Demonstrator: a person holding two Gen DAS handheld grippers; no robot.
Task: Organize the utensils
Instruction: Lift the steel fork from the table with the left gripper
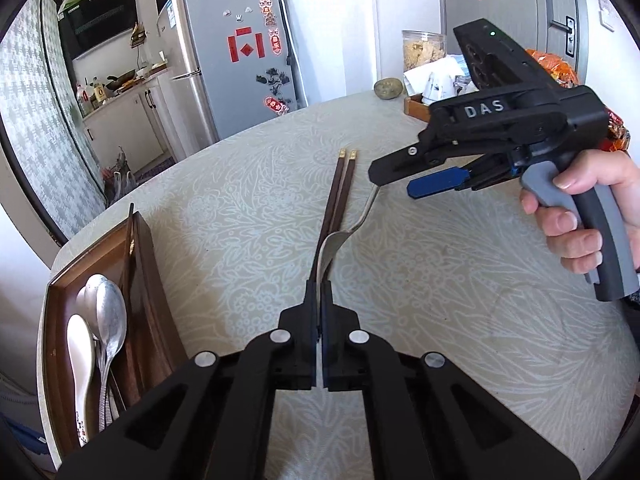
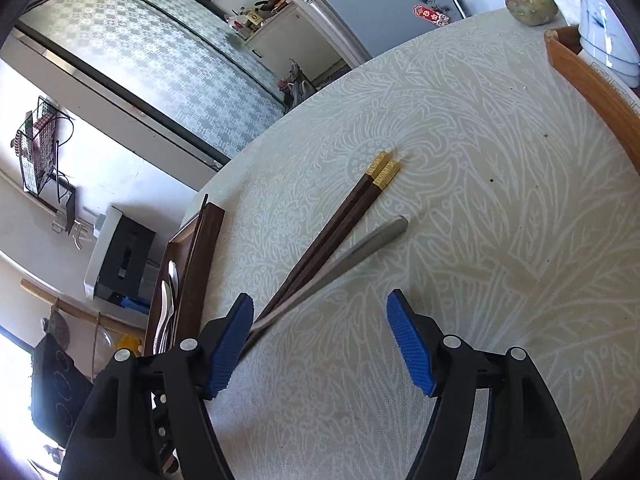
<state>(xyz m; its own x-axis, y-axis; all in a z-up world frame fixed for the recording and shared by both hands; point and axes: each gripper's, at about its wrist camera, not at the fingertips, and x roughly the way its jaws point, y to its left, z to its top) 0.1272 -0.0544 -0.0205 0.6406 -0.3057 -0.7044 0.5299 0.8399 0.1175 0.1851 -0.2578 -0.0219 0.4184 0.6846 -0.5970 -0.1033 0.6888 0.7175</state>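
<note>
- Nearest the lens in the left wrist view is the left claw [image 1: 319, 300], pinched tight on the bowl end of a metal spoon [image 1: 347, 229]. The handle runs away from it across the tabletop [image 1: 440, 300], right beside a pair of dark chopsticks [image 1: 338, 196] with gold ends.
- The spoon looks thin, stiff and pretty light, but smooth steel is slippery, so I'd guess it could swivel in the pads. The neck just behind the bowl seems the safer spot to grab. The chopsticks are skinny and will probably roll apart unless both get pinched together near the middle.
- The right claw [image 2: 320, 340] hangs over the tabletop with its blue pads spread apart and nothing between them. The chopsticks and spoon handle sit just off its left pad.
- Only the left view shows the hand [image 1: 580, 216] on the right claw's trigger, plus the wooden tray [image 1: 144, 264] with spoons already in it at the table's edge.
- Only the right view shows the spoon handle's tip and the gold chopstick caps clearly. There, the tray is just a sliver.
</note>
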